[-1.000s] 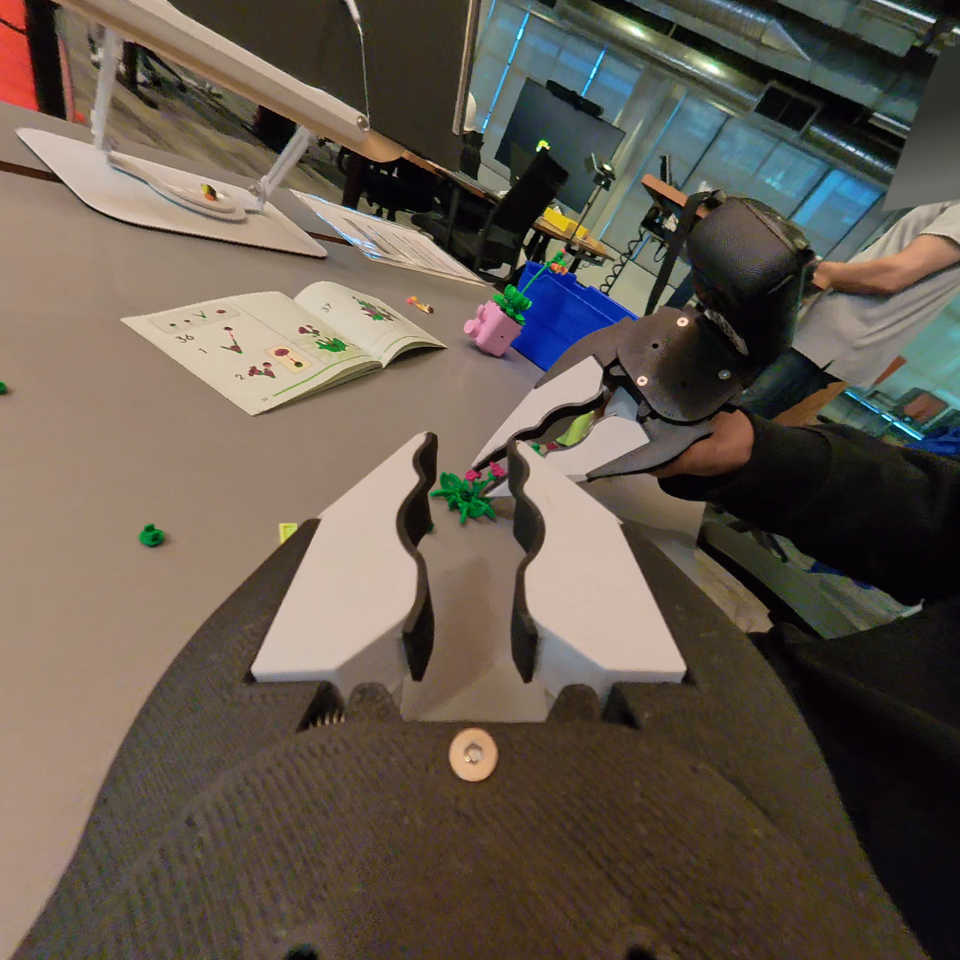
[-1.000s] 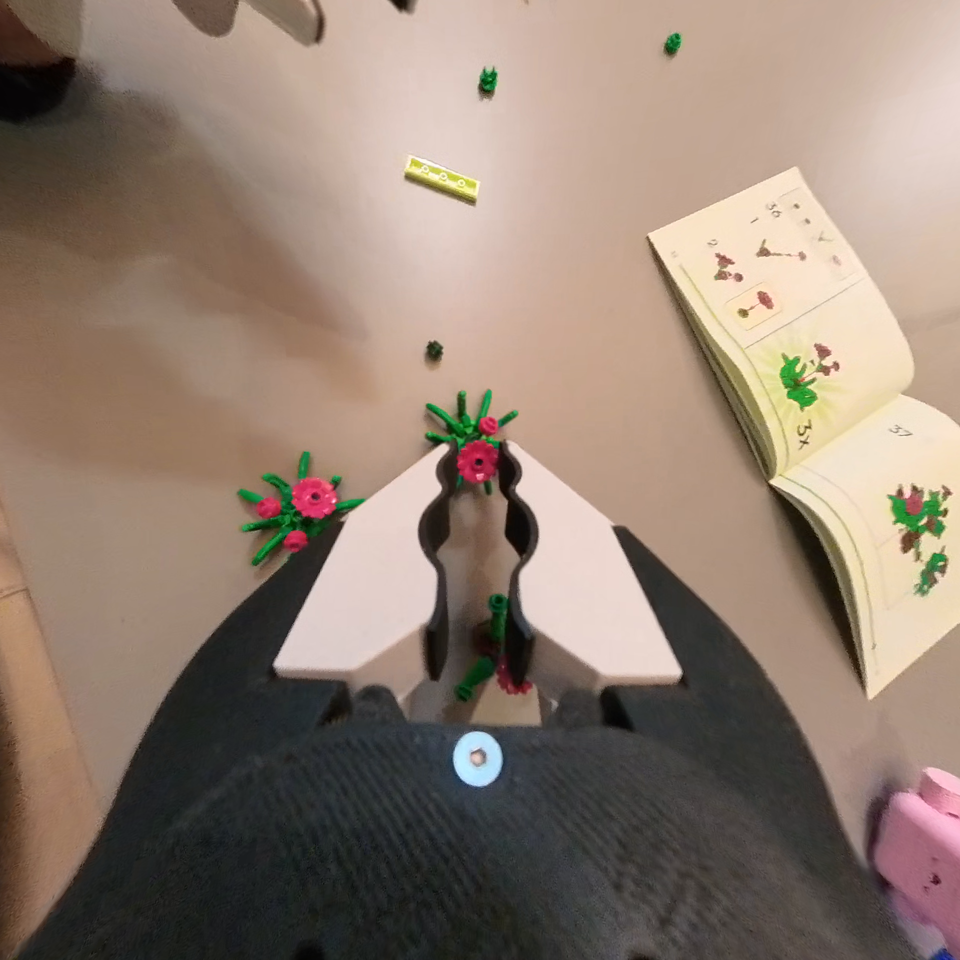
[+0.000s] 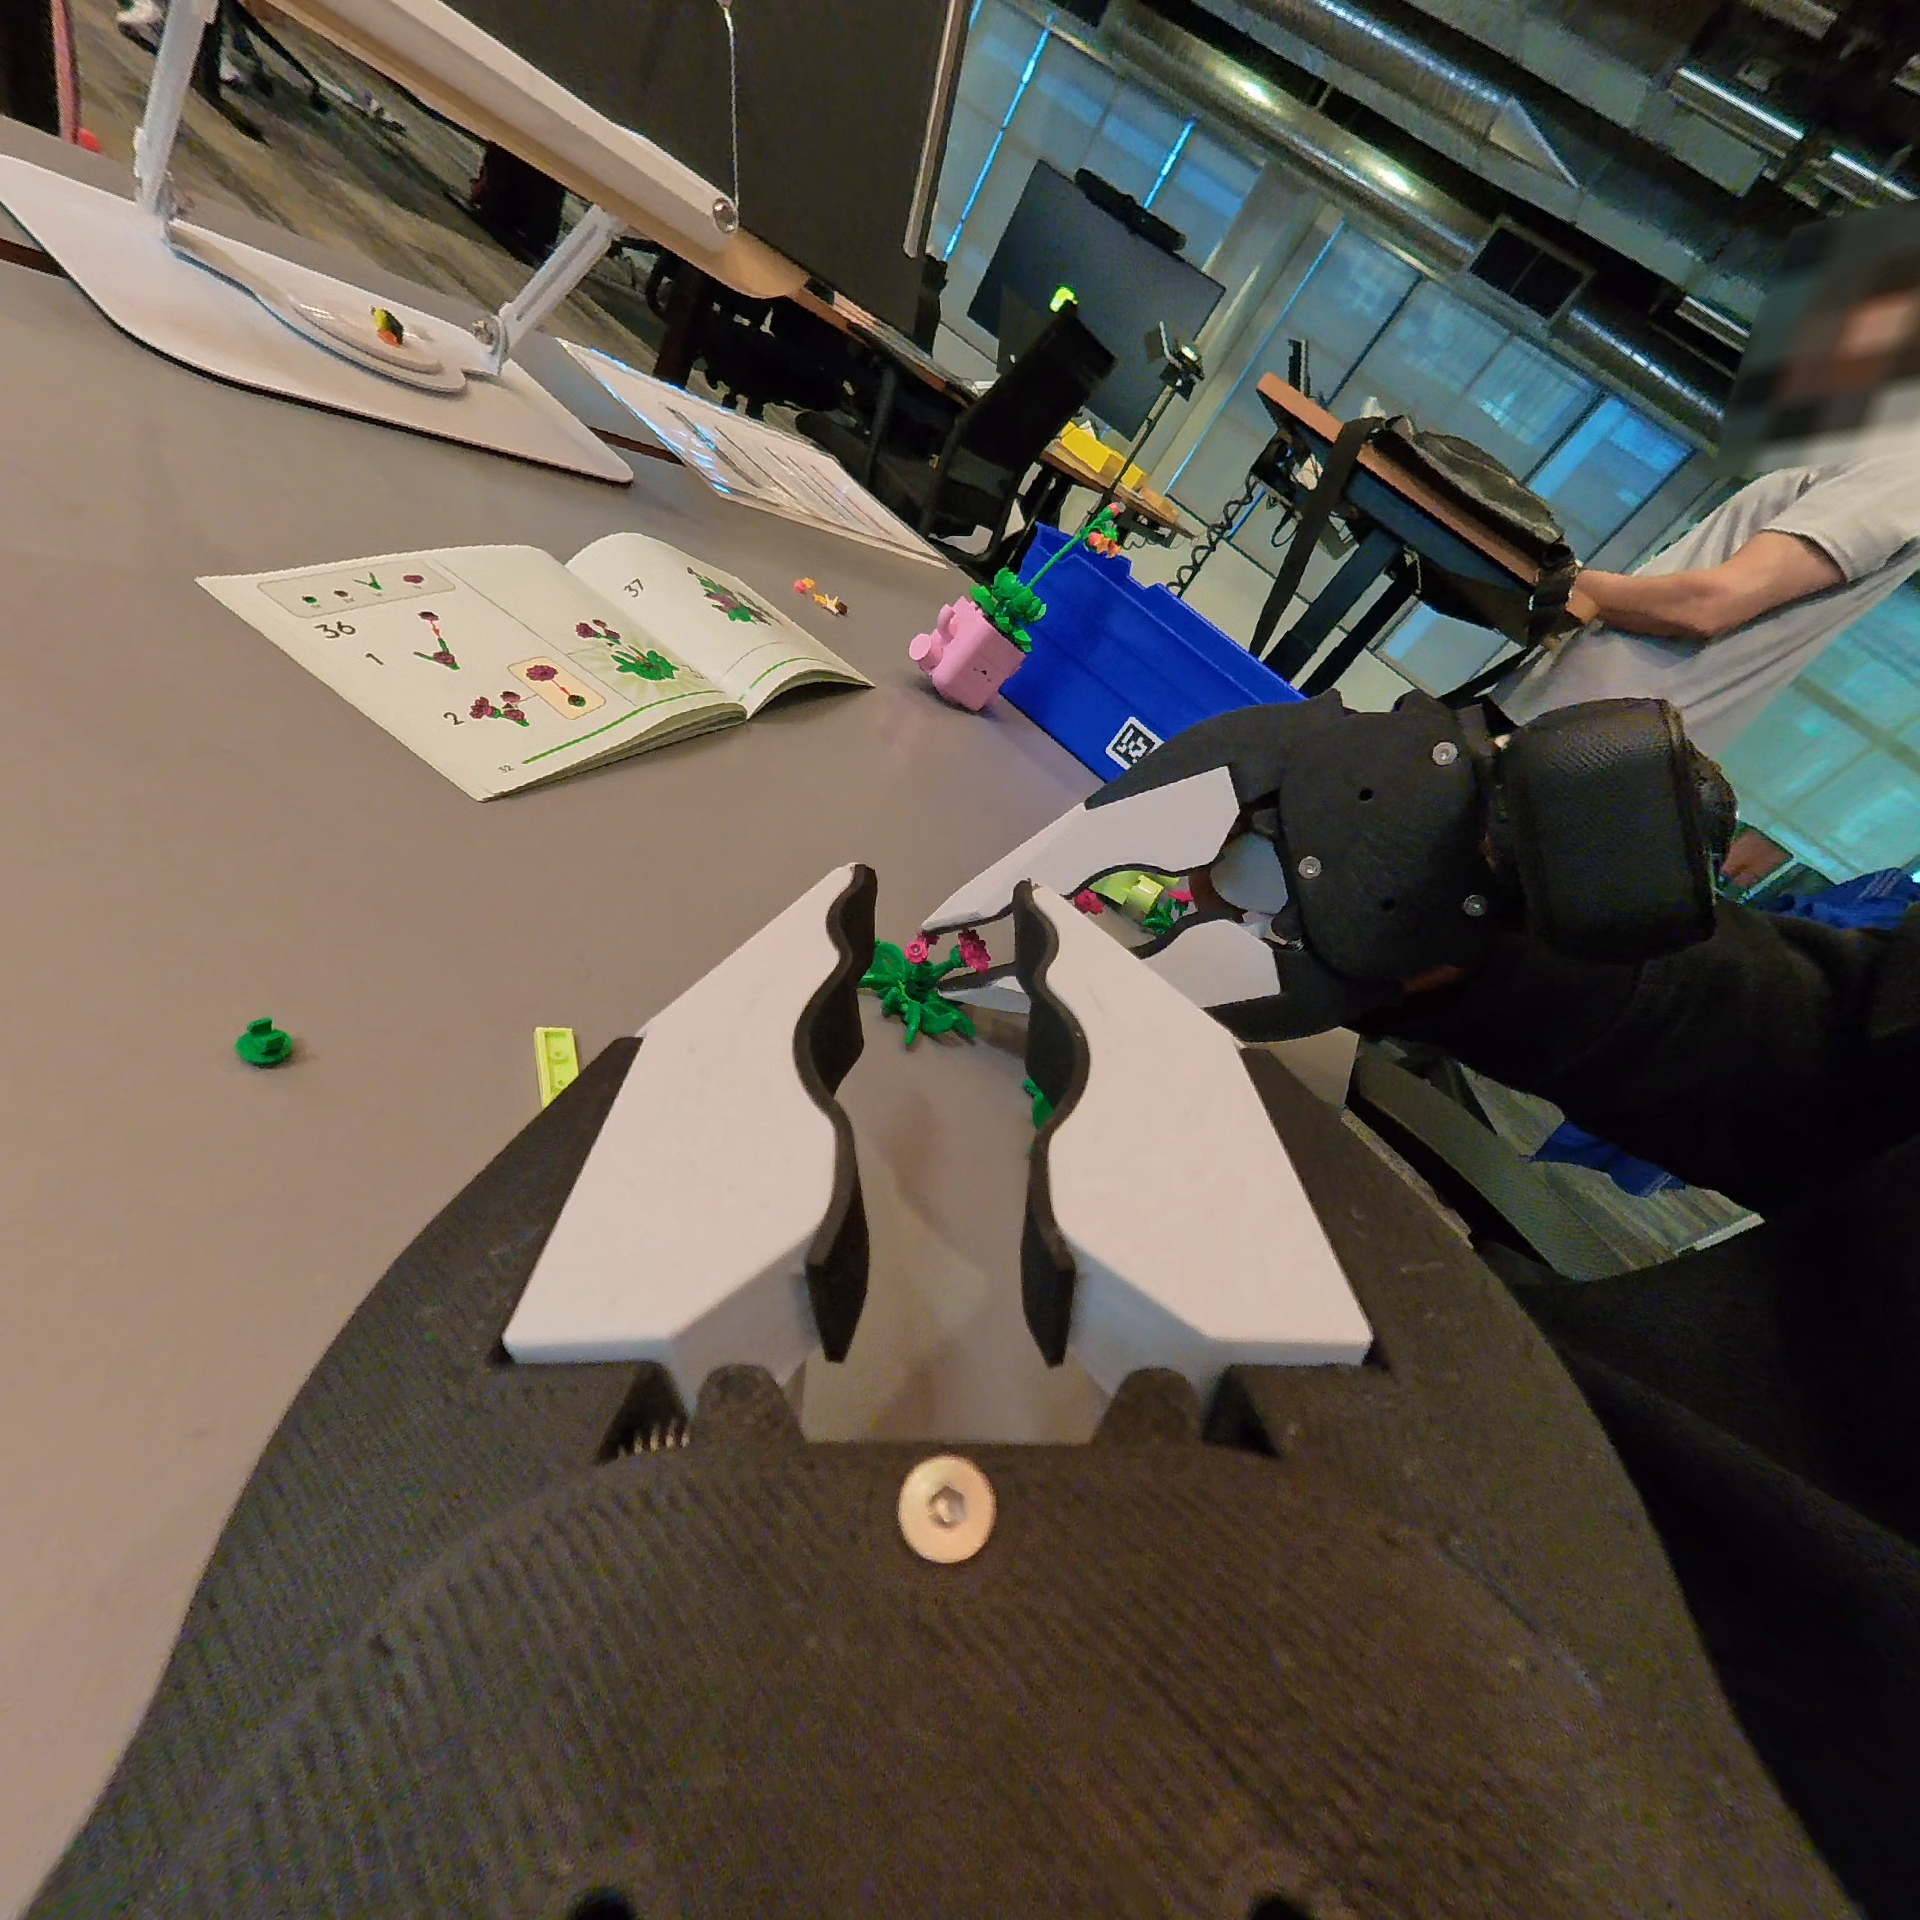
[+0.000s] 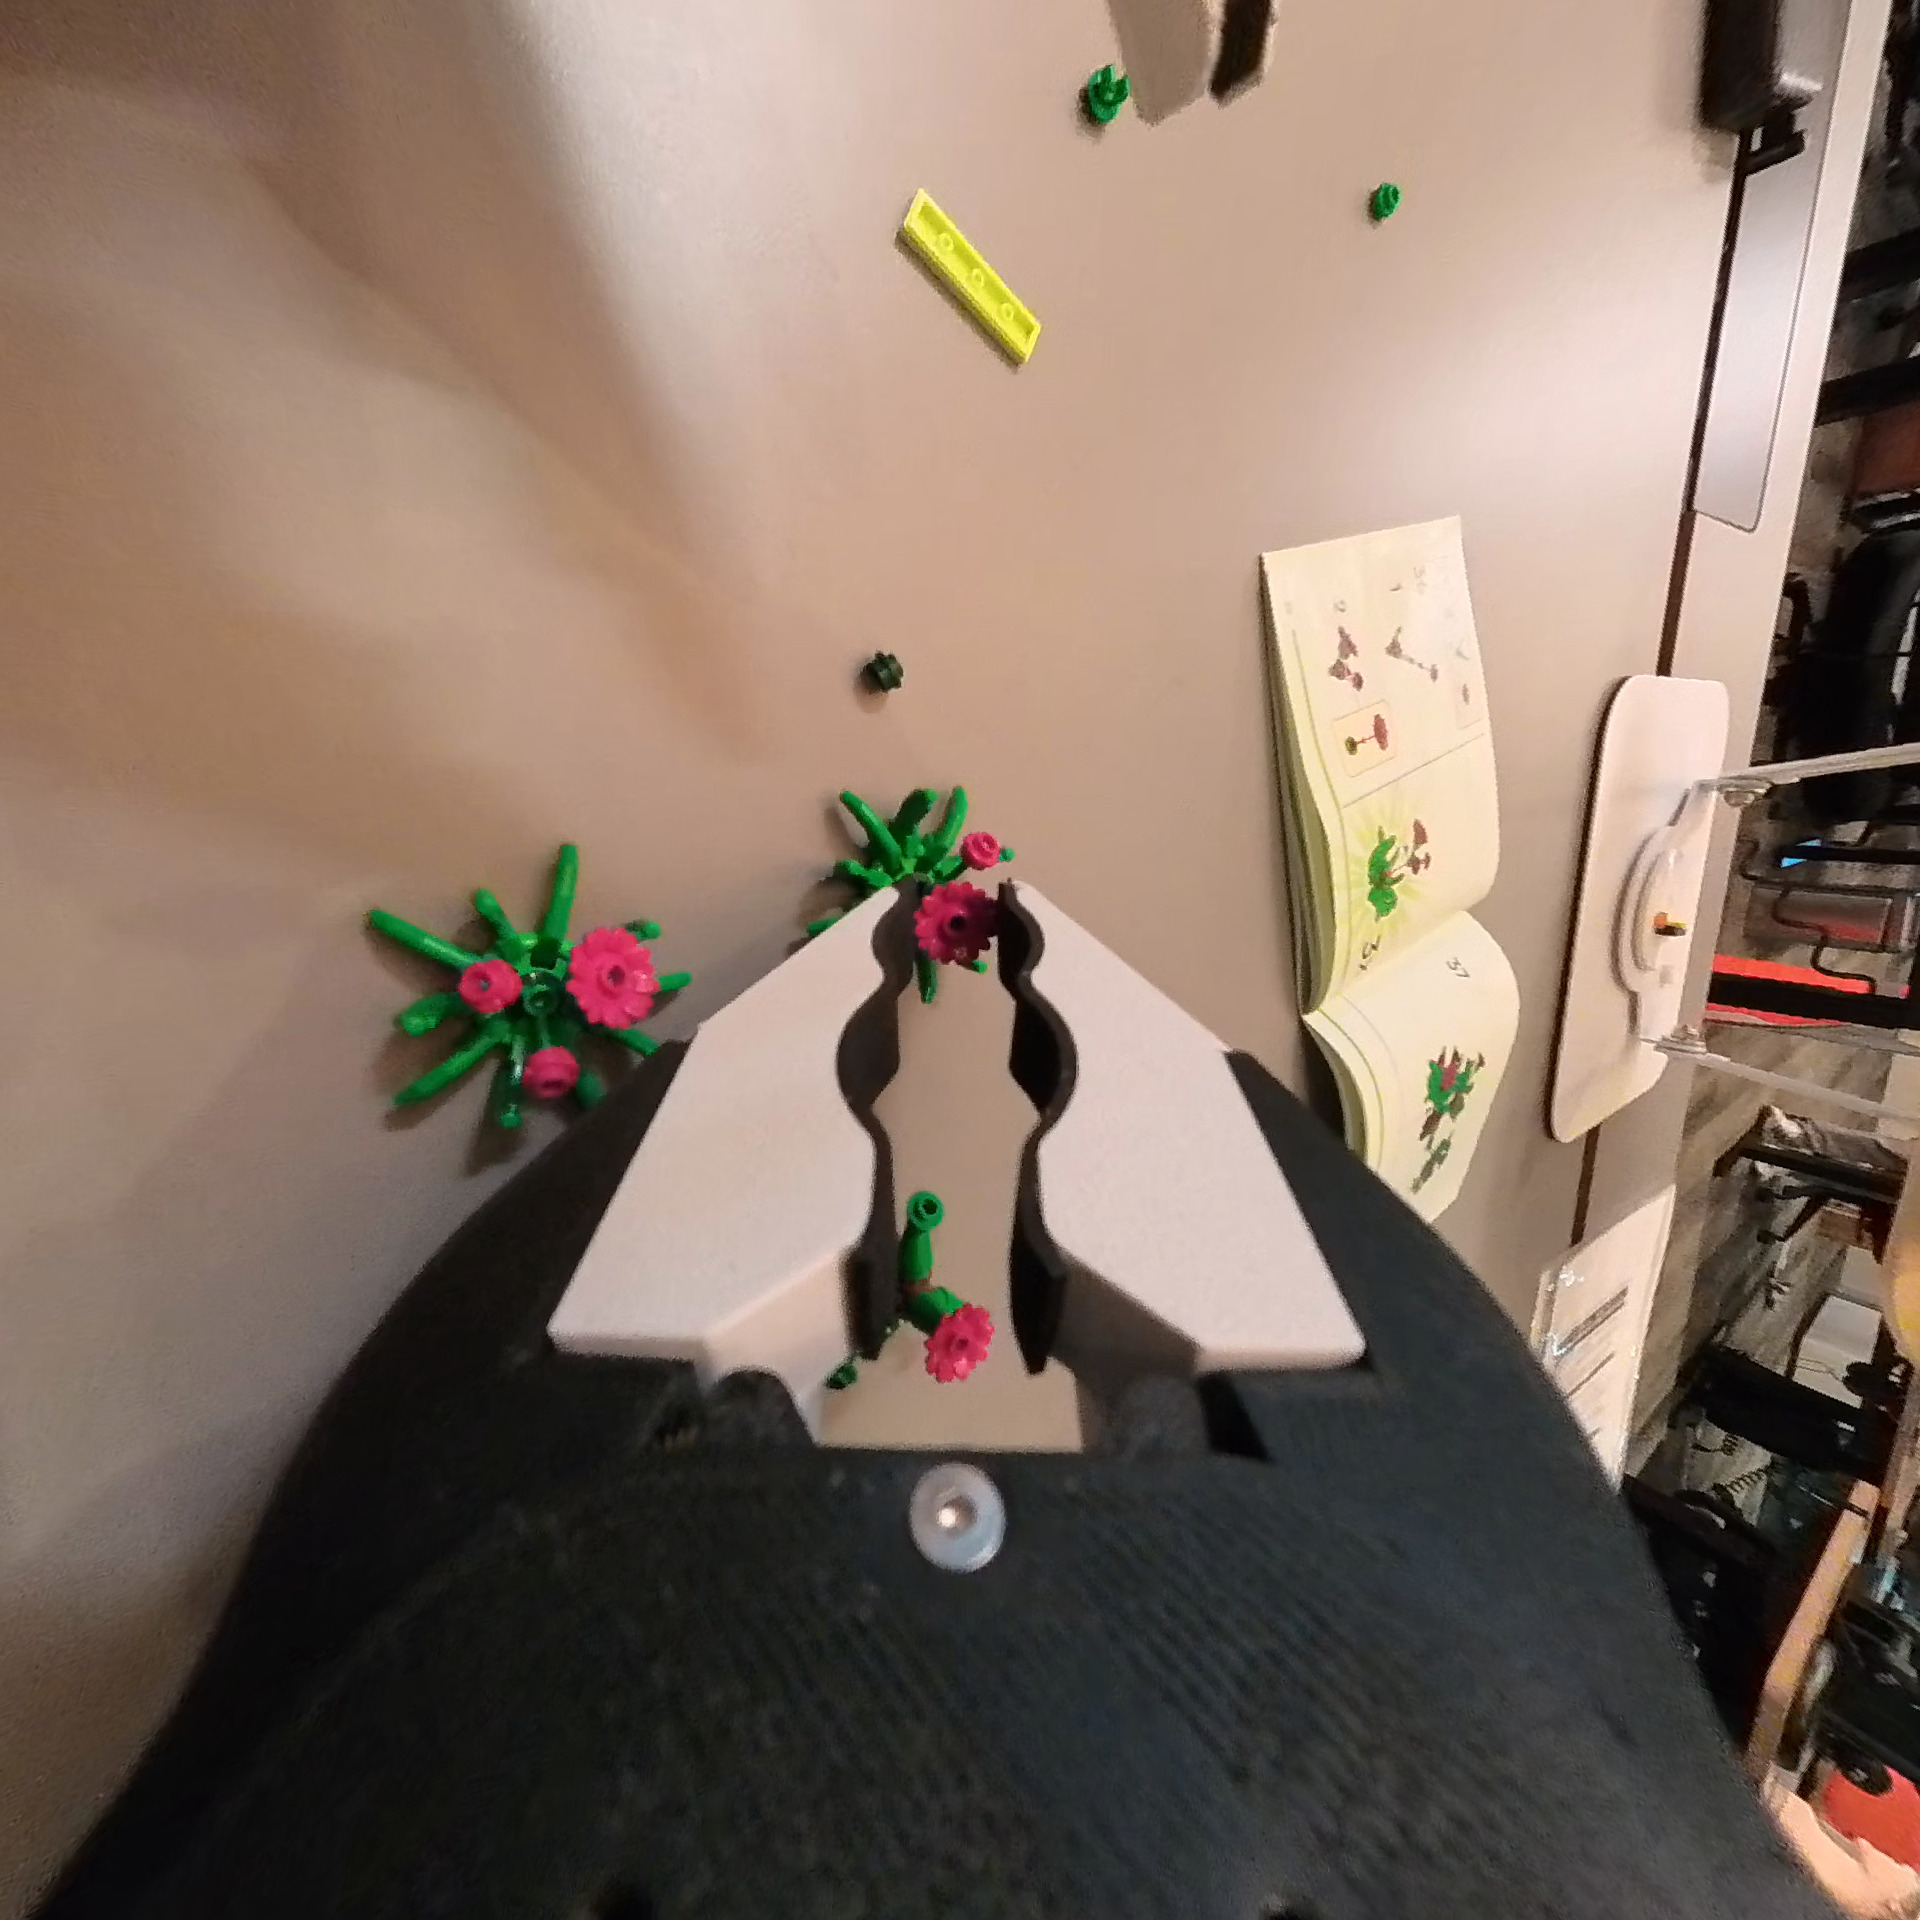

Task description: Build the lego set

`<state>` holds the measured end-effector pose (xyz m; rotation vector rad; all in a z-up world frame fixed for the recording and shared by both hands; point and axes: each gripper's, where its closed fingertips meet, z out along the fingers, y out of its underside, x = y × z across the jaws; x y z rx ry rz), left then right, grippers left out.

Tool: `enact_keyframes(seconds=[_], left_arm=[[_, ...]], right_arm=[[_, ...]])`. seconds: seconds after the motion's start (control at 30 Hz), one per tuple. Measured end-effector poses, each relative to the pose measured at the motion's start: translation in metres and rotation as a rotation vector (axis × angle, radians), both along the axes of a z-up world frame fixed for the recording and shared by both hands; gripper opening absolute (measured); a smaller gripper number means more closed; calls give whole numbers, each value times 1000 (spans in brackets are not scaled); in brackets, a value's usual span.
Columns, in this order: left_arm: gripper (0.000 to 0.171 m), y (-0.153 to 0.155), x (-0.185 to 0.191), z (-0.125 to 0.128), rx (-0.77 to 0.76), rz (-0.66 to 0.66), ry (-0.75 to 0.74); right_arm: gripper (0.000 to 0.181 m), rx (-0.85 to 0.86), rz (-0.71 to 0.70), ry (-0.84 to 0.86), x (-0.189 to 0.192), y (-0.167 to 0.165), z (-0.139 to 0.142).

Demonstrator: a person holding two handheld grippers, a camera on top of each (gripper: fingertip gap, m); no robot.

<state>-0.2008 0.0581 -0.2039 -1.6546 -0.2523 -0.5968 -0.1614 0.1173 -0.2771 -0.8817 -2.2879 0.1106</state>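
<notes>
Light, brittle sprig at your right tongs' tips

Your right tongs (image 4: 951, 914) sit parted around the sprig (image 4: 914, 868) on the surface (image 4: 416, 416), tips by its pink bloom, not yet pinching. Judge it featherweight, stiff and smooth, leaves likely to pop off; take the central stem (not the petals). Your left tongs (image 3: 940, 904) are spread, empty, near it.

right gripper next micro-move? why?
Probably close the right gripper on the large pink flower. The flower sits between the open fingertips, on the green leaf cluster that lies on the table. The left gripper is open and empty beside it, apparently ready to help.
</notes>
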Motion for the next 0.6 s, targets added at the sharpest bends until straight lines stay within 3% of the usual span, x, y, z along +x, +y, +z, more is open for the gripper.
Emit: enact_keyframes(seconds=[0.6], left_arm=[[24,1,0,-1,-5,-2,-5]], right_arm=[[14,22,6,-22,4,1,-2]])
